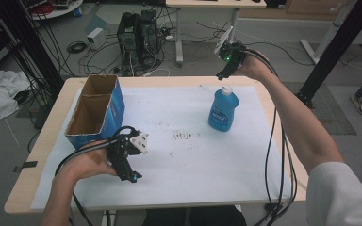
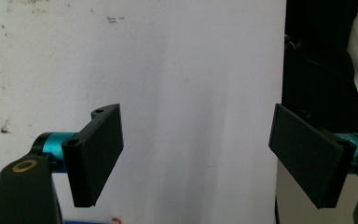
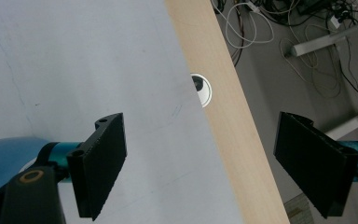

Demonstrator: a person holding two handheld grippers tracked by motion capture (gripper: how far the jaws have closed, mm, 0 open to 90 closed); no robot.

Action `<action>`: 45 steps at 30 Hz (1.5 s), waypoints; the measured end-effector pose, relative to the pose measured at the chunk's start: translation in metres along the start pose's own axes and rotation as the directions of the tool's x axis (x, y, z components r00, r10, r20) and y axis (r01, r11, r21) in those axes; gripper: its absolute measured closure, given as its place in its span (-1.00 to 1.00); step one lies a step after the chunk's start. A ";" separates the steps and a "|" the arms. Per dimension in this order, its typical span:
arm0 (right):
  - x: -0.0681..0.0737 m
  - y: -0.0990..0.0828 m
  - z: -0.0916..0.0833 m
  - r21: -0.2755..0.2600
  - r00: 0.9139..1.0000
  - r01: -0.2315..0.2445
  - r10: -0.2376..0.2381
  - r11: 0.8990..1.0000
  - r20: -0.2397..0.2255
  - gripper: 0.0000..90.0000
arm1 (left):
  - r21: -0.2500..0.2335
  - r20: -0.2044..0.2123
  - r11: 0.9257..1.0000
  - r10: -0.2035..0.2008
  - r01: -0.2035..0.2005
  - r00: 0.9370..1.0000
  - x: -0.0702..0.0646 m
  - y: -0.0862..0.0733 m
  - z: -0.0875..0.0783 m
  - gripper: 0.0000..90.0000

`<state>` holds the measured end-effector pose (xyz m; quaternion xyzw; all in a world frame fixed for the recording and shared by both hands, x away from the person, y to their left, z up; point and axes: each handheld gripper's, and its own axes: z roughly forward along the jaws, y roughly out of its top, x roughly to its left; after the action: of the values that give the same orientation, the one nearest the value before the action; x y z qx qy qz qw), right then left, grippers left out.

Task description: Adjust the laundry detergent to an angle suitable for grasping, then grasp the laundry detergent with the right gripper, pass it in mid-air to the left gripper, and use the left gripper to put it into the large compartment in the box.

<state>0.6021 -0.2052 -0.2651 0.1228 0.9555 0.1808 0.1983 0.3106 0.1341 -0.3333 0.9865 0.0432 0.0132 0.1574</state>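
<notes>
We have a wooden table (image 1: 42, 141) covered by a white sheet (image 1: 179, 155), and on it, from largest to smallest, an open blue cardboard box (image 1: 96, 110) at the left edge and a blue dish-soap bottle (image 1: 224, 110) standing upright toward the far right corner.

The bottle is the thing nearest our right gripper (image 1: 222, 74), so we treat it as the work in hand. We judge it fairly light, its plastic body smooth and a little squeezable, likely slippery where the label is glossy. The narrow neck under the white cap looks too slim for a steady hold; we would take it across the flat body, below the shoulder.

Our right arm stretches far forward, the hand holding its gripper above the far edge just behind the bottle, jaws spread with nothing between them. Our left gripper (image 1: 132, 176) sits near the box's near corner, aimed at the near edge, jaws likewise spread over bare sheet.
</notes>
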 end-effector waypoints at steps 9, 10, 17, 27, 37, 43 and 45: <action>0.001 0.000 -0.002 0.001 1.000 0.005 -0.005 1.000 0.002 -0.64 | -0.003 0.001 1.000 0.001 -0.001 1.000 0.000 0.001 0.001 -0.60; 0.001 0.000 -0.002 0.001 1.000 0.005 -0.005 1.000 0.002 -0.64 | -0.009 0.000 1.000 -0.003 0.003 1.000 0.000 0.002 0.001 -0.60; 0.001 -0.001 -0.003 0.008 1.000 0.001 -0.001 1.000 -0.001 -0.64 | -0.012 0.002 1.000 -0.008 0.008 1.000 -0.001 0.002 0.002 -0.60; 0.002 -0.002 -0.006 0.005 1.000 0.003 -0.003 1.000 0.006 -0.64 | -0.015 -0.006 1.000 -0.011 0.011 1.000 -0.003 0.003 -0.001 -0.60; 0.005 0.000 -0.008 0.012 1.000 0.021 -0.021 1.000 0.000 -0.64 | -0.018 -0.005 1.000 -0.015 0.014 1.000 -0.006 0.005 0.003 -0.60; 0.005 -0.002 -0.009 0.010 1.000 0.012 -0.012 1.000 0.003 -0.64 | -0.017 -0.006 1.000 -0.011 0.011 1.000 -0.005 0.006 0.003 -0.60; 0.004 -0.003 -0.009 0.006 1.000 0.009 -0.009 1.000 -0.003 -0.64 | -0.019 -0.004 1.000 -0.013 0.013 1.000 -0.005 0.007 0.002 -0.60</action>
<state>0.5943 -0.2091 -0.2593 0.1189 0.9568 0.1774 0.1973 0.3066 0.1268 -0.3337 0.9846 0.0498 0.0148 0.1667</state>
